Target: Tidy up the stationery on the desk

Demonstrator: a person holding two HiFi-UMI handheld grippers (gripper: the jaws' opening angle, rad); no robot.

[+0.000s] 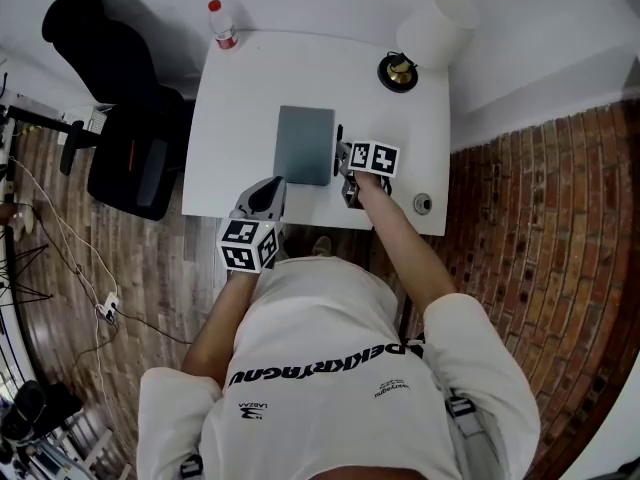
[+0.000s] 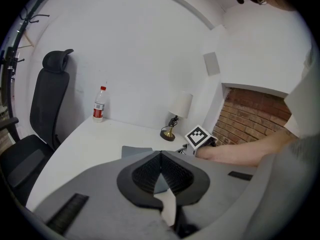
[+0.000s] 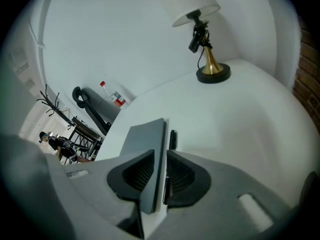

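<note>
A flat grey notebook [image 1: 305, 145] lies in the middle of the white desk [image 1: 230, 118]. My right gripper [image 3: 160, 156] is shut on the notebook [image 3: 145, 139] at its near right edge, which stands thin between the pads. A black pen [image 3: 172, 139] lies on the desk just right of the notebook, and shows as the pen [image 1: 339, 148] beside the right gripper [image 1: 343, 170]. My left gripper [image 1: 268, 194] hovers at the desk's front edge, near the notebook's near left corner. In its own view the left gripper [image 2: 161, 156] is shut with nothing in it.
A table lamp [image 1: 432, 30] with a brass base [image 1: 398, 71] stands at the far right corner, a red-capped bottle [image 1: 222, 23] at the far left. A small round object [image 1: 423, 204] sits at the near right edge. A black office chair [image 1: 130, 128] stands left of the desk.
</note>
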